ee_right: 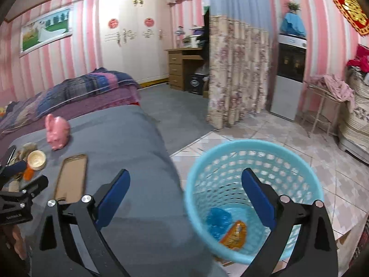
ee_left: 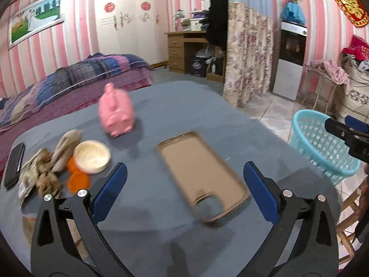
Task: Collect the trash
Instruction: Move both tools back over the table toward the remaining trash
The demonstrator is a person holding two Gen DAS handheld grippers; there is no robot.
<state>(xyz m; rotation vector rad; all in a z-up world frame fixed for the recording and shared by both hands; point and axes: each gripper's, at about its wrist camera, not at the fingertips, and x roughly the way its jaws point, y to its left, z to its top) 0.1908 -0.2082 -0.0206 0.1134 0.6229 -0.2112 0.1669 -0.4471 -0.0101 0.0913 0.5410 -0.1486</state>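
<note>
A light blue trash basket [ee_right: 253,180] stands on the tiled floor beside the table; a blue wad [ee_right: 218,219] and an orange wrapper [ee_right: 235,234] lie in it. My right gripper [ee_right: 185,184] is open and empty above the basket's near rim. My left gripper [ee_left: 184,177] is open and empty over the grey table [ee_left: 180,106], above a tan phone case [ee_left: 203,177]. Crumpled brownish trash [ee_left: 43,175] and orange scraps [ee_left: 77,177] lie at the table's left. The basket also shows in the left wrist view [ee_left: 320,145].
A pink piggy bank [ee_left: 116,113], a cream bowl [ee_left: 92,157], a beige cloth [ee_left: 65,149] and a black phone [ee_left: 15,165] sit on the table. A bed [ee_left: 69,80] lies behind. A curtain [ee_left: 246,53] and a wooden chair [ee_left: 348,219] stand to the right.
</note>
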